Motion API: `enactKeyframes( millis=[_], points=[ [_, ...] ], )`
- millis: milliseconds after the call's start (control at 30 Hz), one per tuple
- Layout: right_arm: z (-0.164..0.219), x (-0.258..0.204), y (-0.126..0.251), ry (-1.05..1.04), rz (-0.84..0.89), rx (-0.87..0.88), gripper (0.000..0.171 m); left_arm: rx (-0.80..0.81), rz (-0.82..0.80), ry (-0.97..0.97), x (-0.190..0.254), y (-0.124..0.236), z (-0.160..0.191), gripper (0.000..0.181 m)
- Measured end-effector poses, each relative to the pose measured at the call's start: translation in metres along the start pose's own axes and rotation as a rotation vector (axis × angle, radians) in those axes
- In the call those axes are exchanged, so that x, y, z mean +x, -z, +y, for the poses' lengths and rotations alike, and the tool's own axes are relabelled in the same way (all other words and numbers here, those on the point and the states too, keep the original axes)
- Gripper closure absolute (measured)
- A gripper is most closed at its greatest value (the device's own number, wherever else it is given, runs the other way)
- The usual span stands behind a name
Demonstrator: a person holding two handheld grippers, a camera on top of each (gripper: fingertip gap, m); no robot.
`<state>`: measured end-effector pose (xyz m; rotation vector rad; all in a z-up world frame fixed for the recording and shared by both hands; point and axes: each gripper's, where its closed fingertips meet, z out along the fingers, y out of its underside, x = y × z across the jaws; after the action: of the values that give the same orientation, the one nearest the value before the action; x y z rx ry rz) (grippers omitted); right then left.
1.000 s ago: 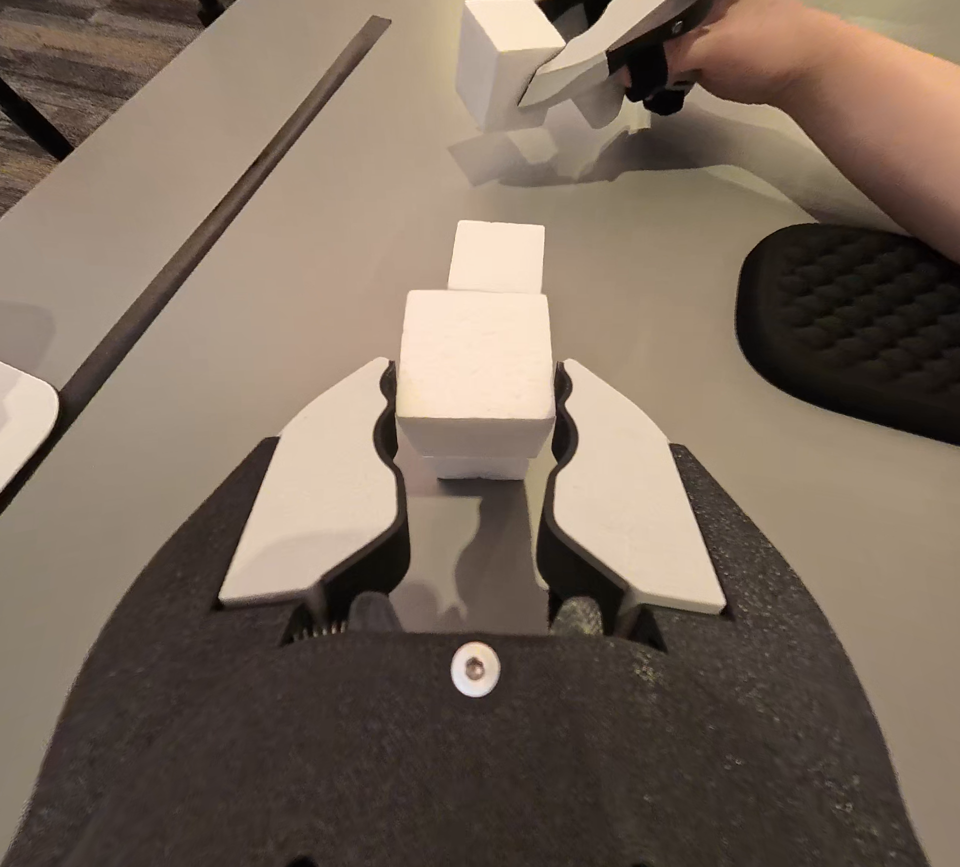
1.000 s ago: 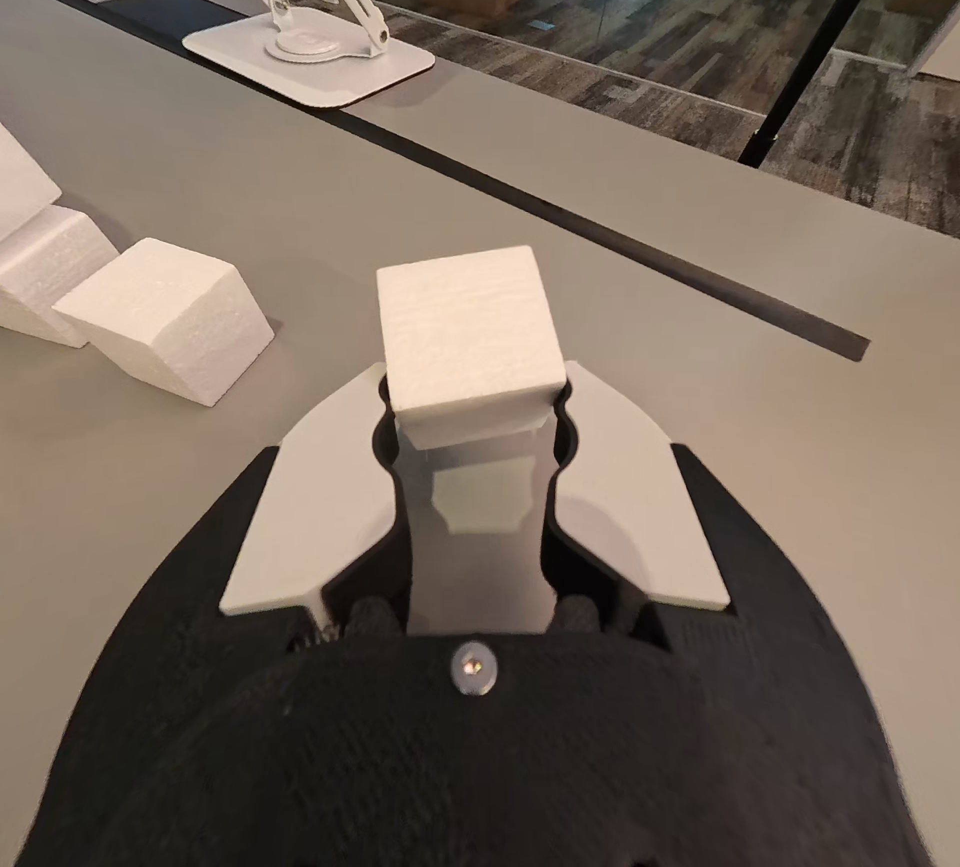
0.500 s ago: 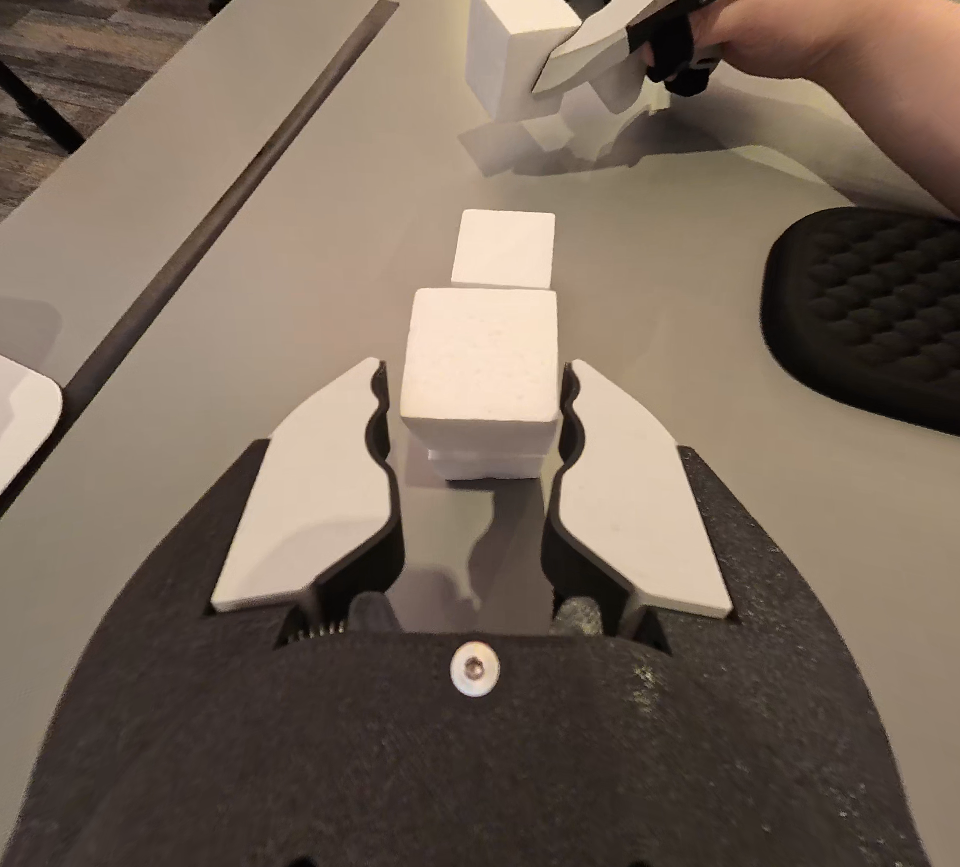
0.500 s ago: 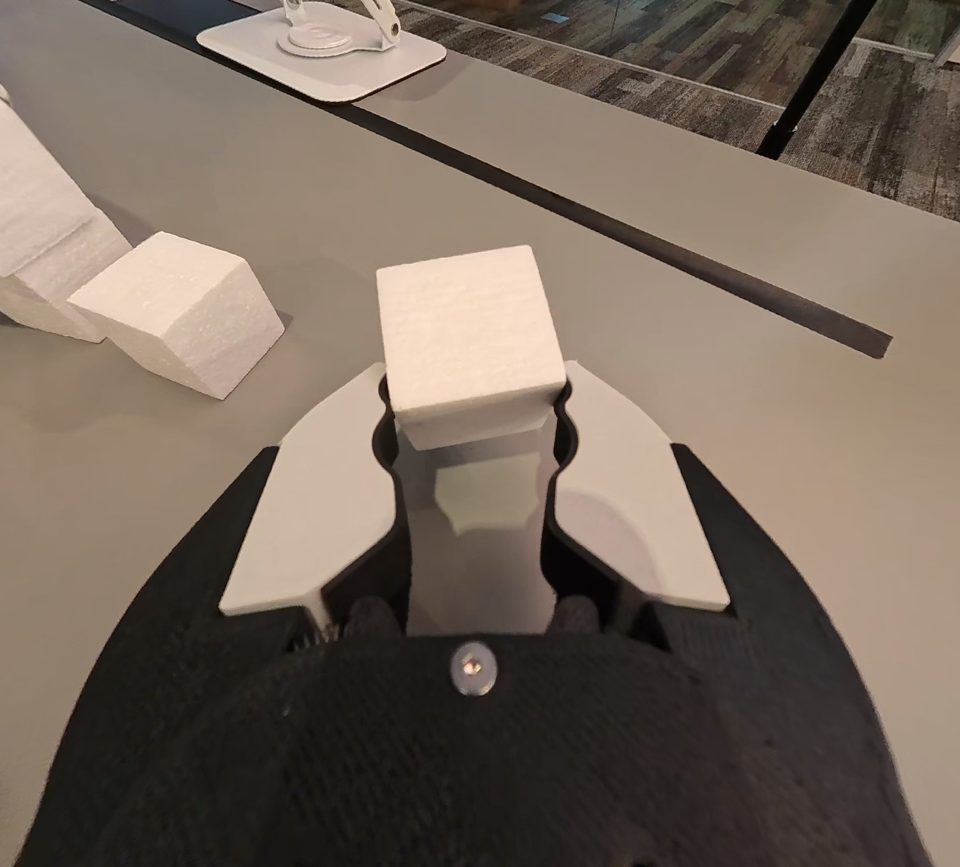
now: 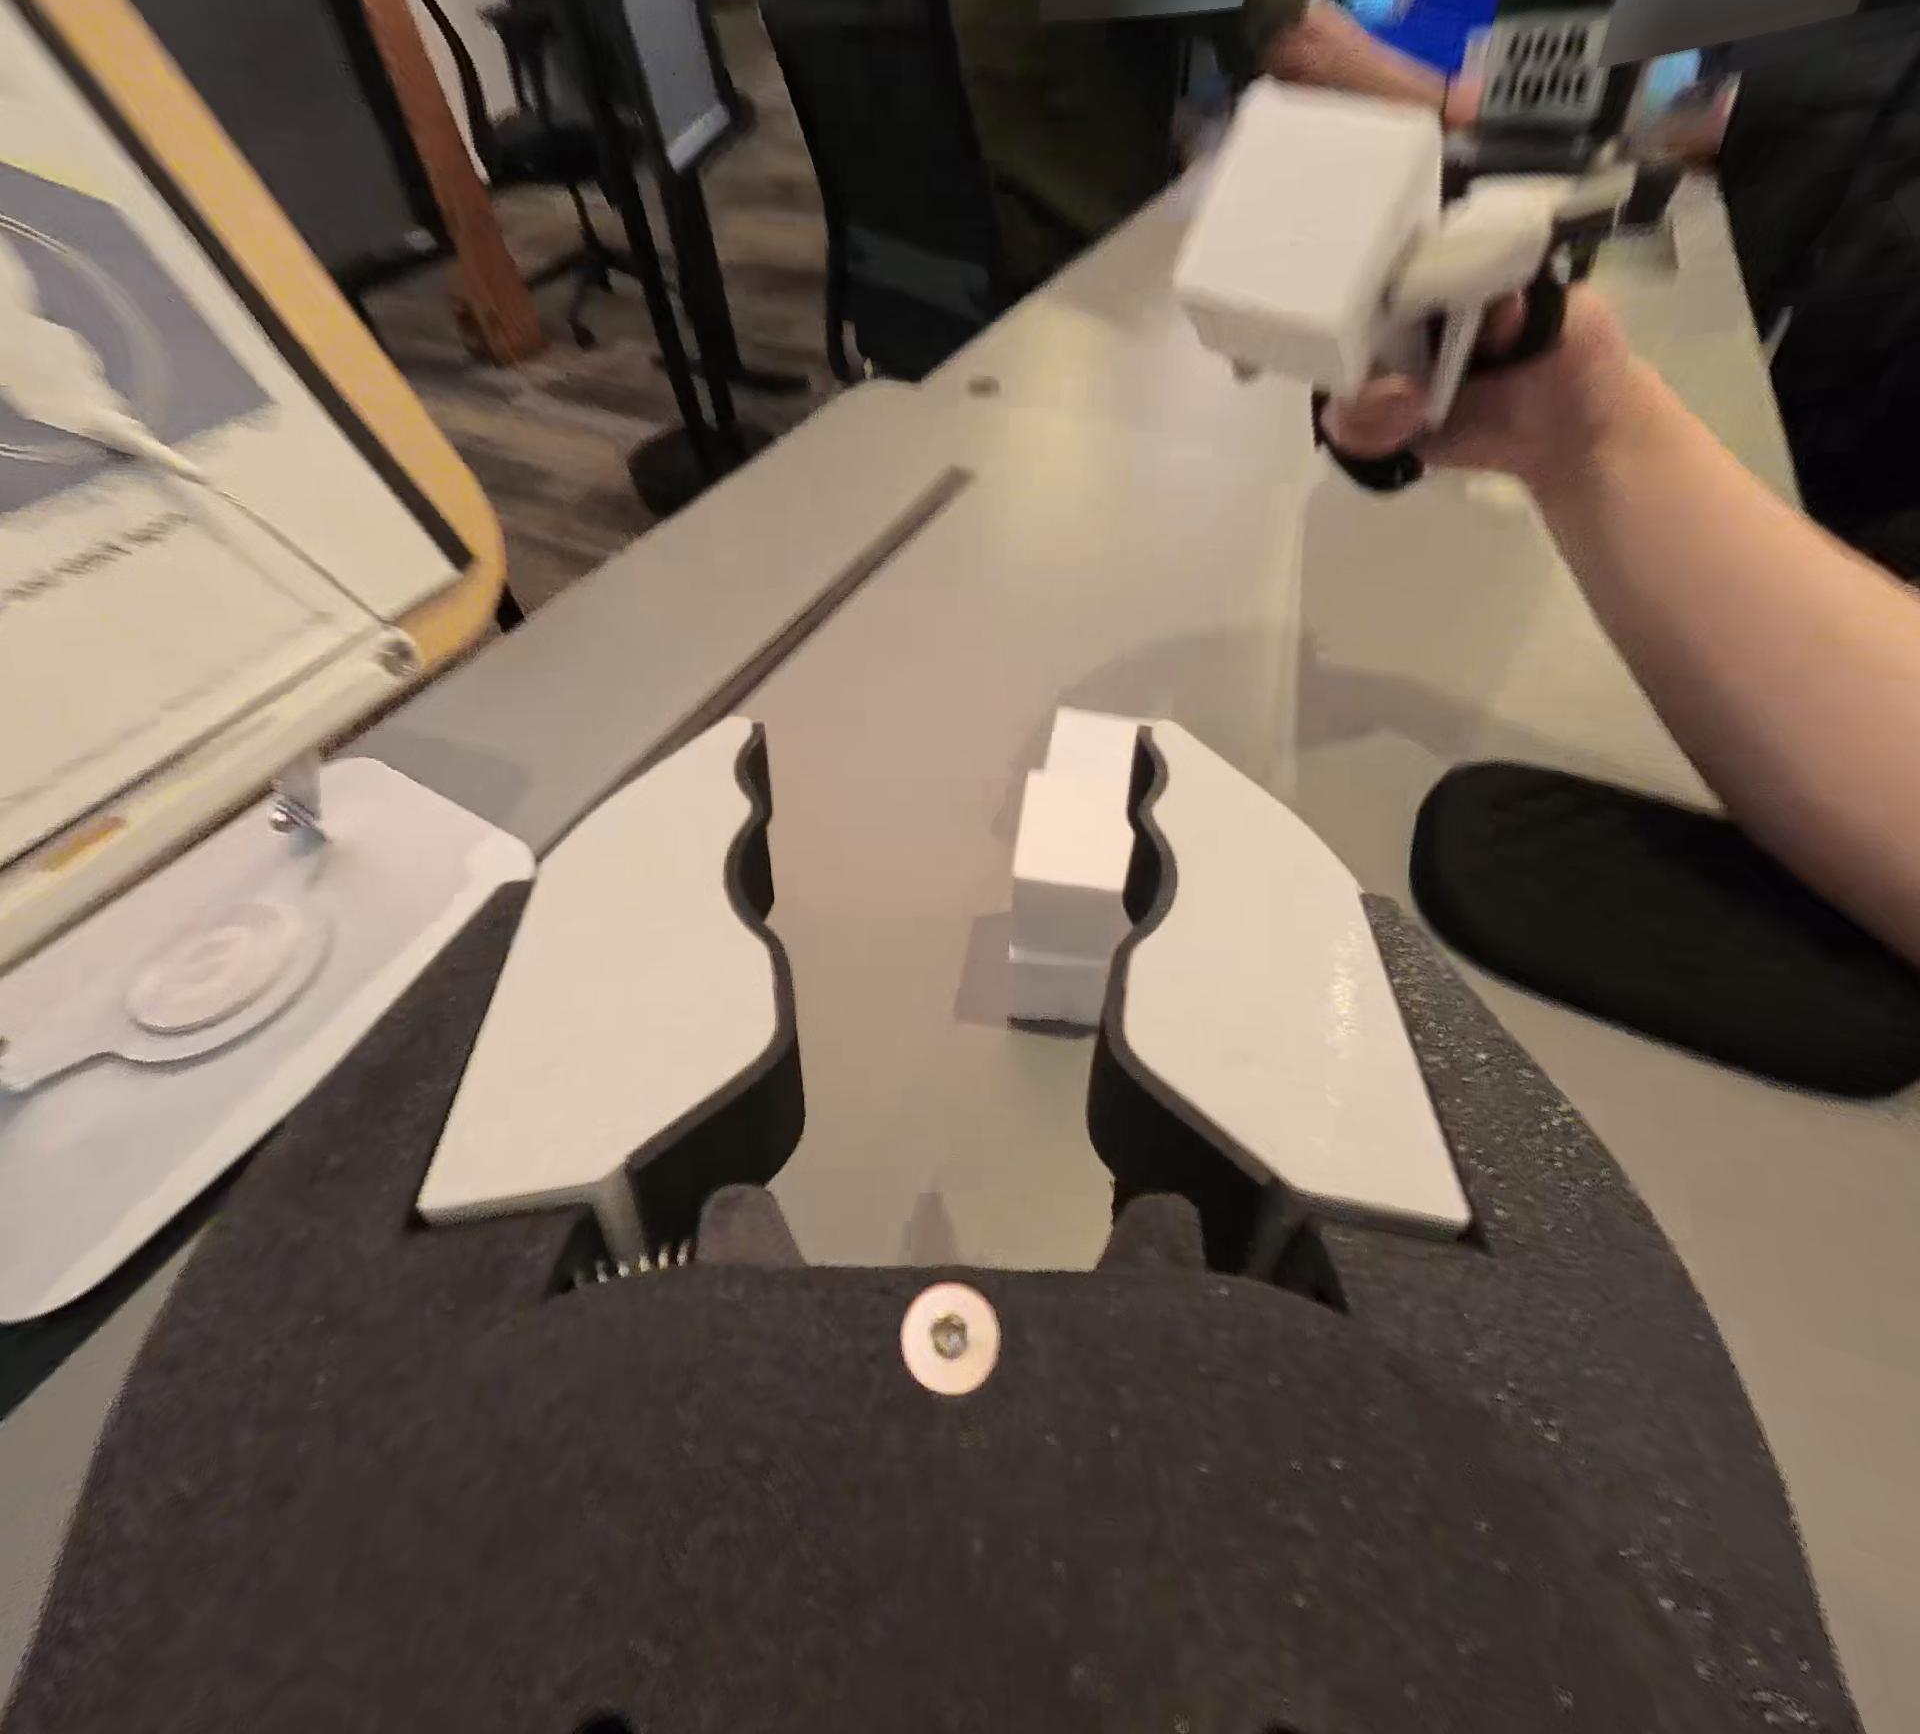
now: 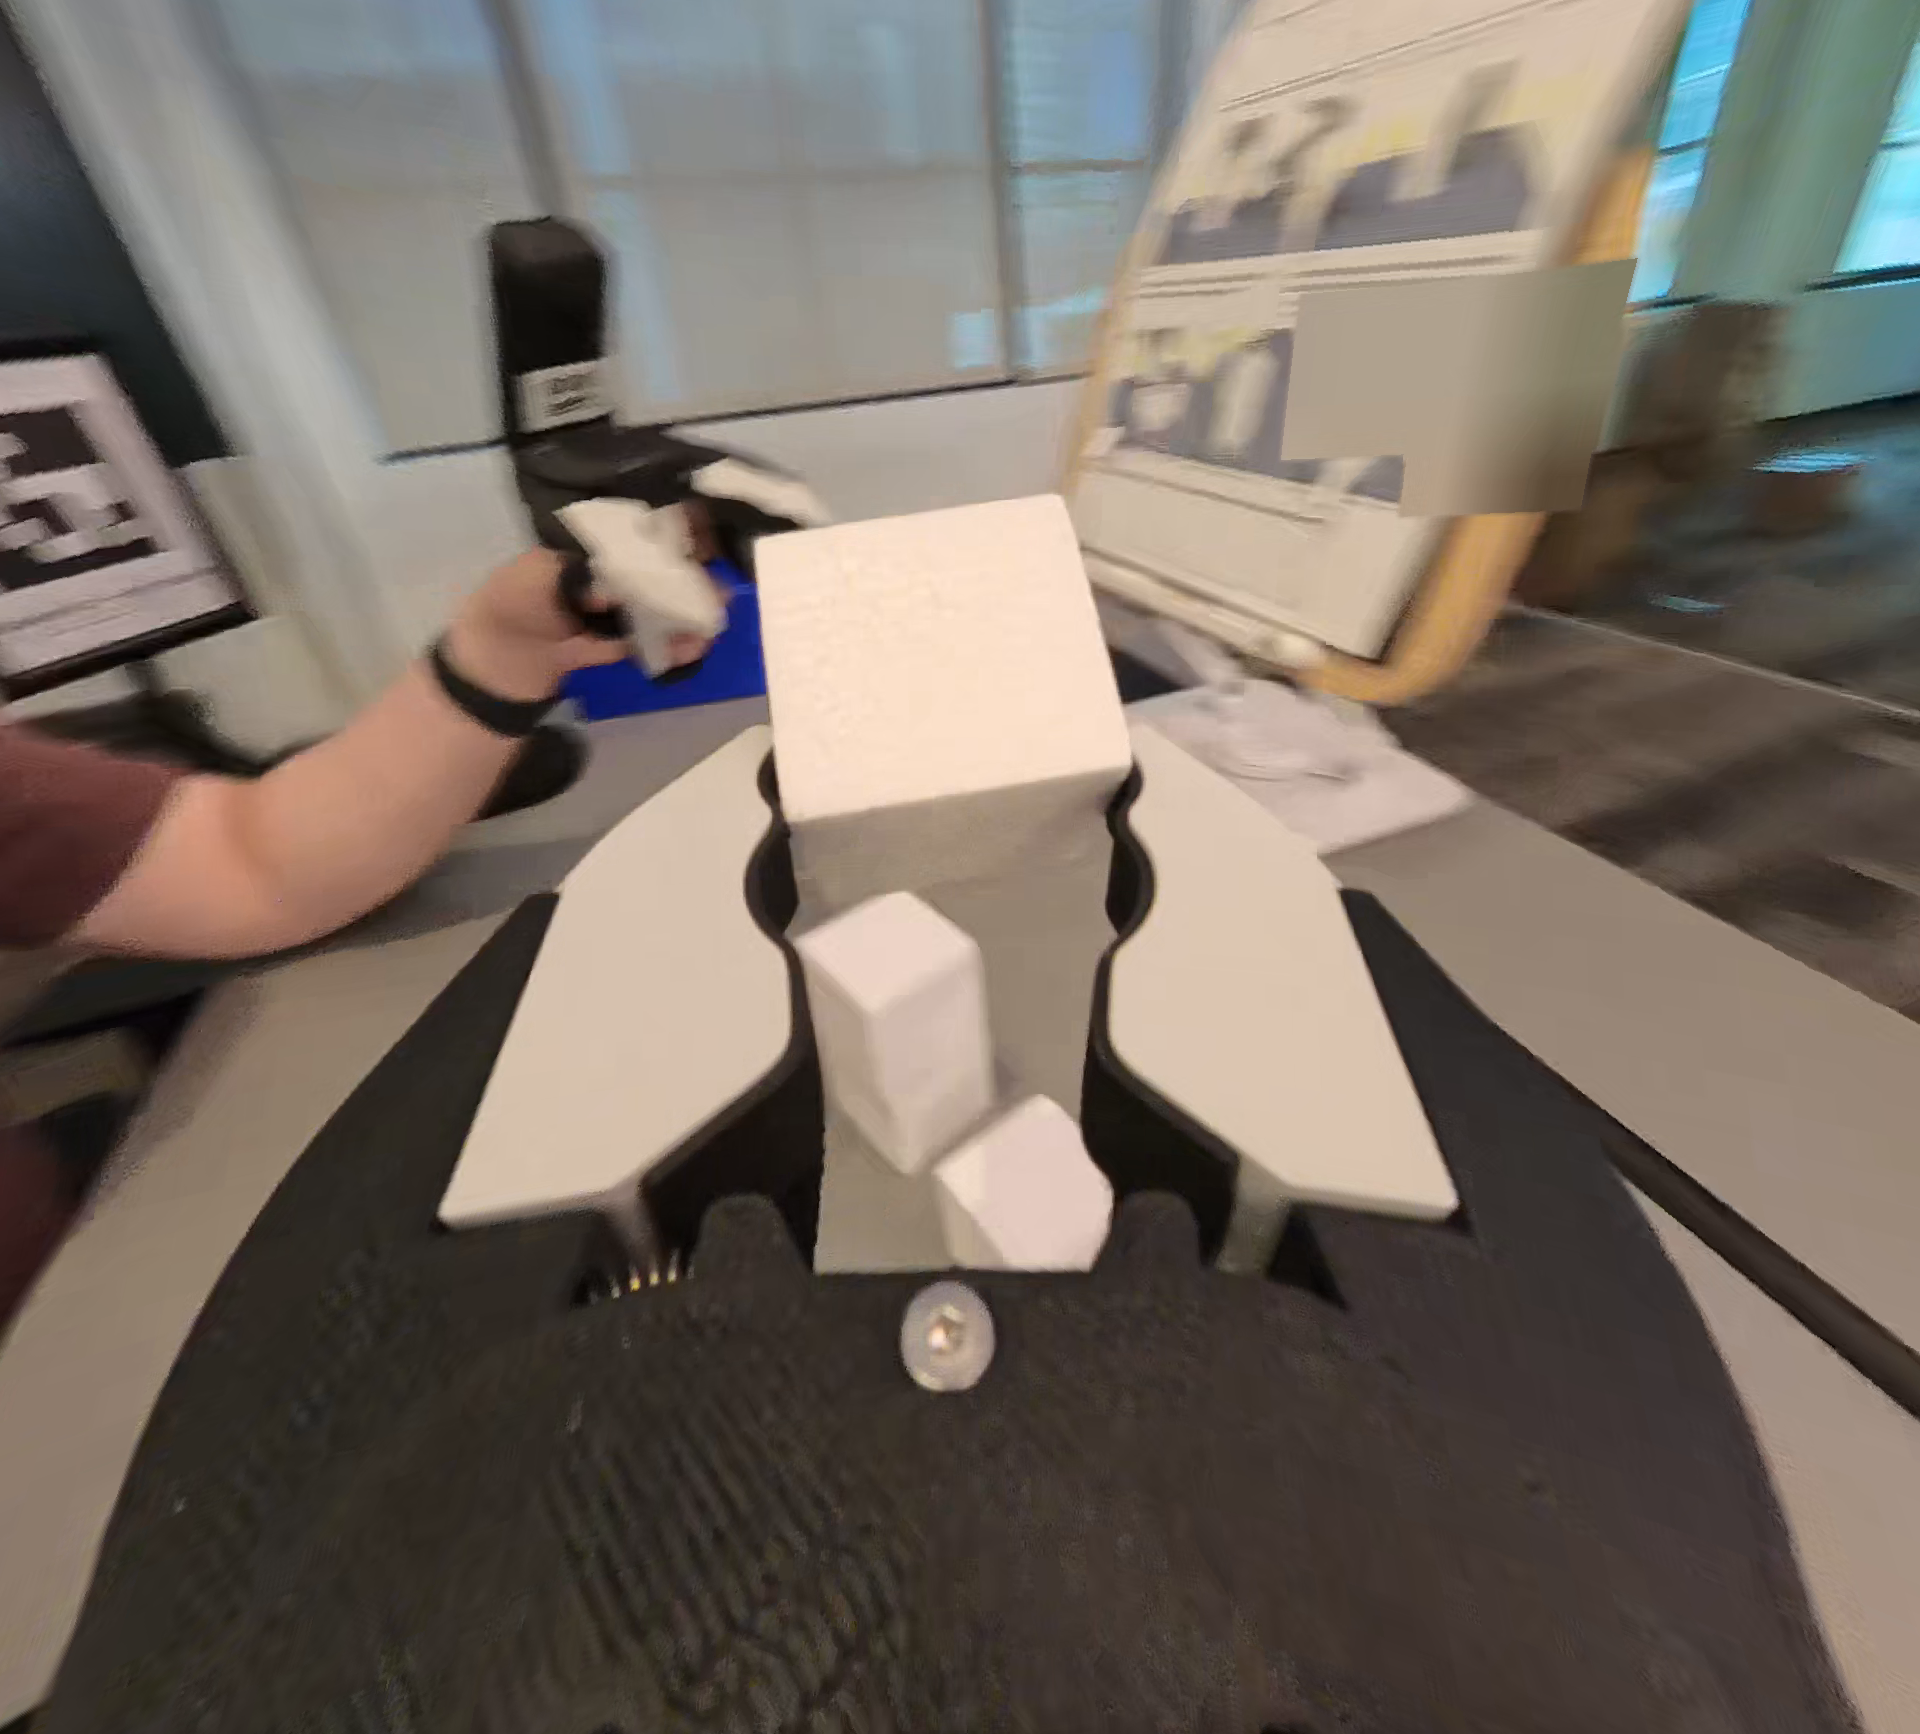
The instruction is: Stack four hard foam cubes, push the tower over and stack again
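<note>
Cubes were split across three places. Left claw (image 5: 945,817) stood wide open, empty, beside the two-cube stack (image 5: 1070,895) on the table (image 5: 1039,562). Right claw (image 6: 948,811) gripped one cube (image 6: 935,666) aloft. Recommended: lower squarely, align edges, release gently.

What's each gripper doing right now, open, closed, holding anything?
Left gripper: open, holding nothing; two stacked foam cubes stand on the table beyond its right finger.
Right gripper: closed on a white foam cube, lifted off the table.

Grey table (image 5: 1039,541) (perhaps three cubes (image 6: 899,1030))
</note>
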<state>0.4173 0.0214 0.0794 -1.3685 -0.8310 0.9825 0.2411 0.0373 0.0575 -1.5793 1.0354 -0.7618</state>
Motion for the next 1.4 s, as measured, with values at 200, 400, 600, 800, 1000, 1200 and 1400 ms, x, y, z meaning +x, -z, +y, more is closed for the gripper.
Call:
enactKeyframes(
  millis=[200,400,600,800,1000,1200,1400],
  points=[
    [0.039,-0.036,-0.07,0.08,-0.204,-0.33,0.112,0.346,0.119,0.162,-0.004,0.059,-0.058,0.127],
    [0.088,-0.03,-0.087,0.059,-0.239,-0.512,0.112,0.284,0.044,0.105,-0.017,0.068,-0.045,0.128],
    [0.117,-0.026,-0.093,0.114,-0.241,-0.639,0.112,0.277,0.095,0.124,-0.011,0.064,-0.045,0.13],
    [0.125,-0.024,-0.092,0.12,-0.248,-0.672,0.111,0.207,0.108,0.09,-0.004,0.056,-0.035,0.133],
    [0.133,-0.023,-0.091,0.114,-0.271,-0.68,0.111,0.167,0.127,0.07,0.003,0.048,-0.03,0.134],
    [0.125,-0.012,-0.08,0.117,-0.221,-0.615,0.087,0.146,0.139,0.069,0.005,0.046,-0.027,0.134],
    [0.14,0.021,-0.03,-0.052,-0.145,-0.51,0.093,0.136,0.153,0.071,0.007,0.048,-0.025,0.134]
  ],
)
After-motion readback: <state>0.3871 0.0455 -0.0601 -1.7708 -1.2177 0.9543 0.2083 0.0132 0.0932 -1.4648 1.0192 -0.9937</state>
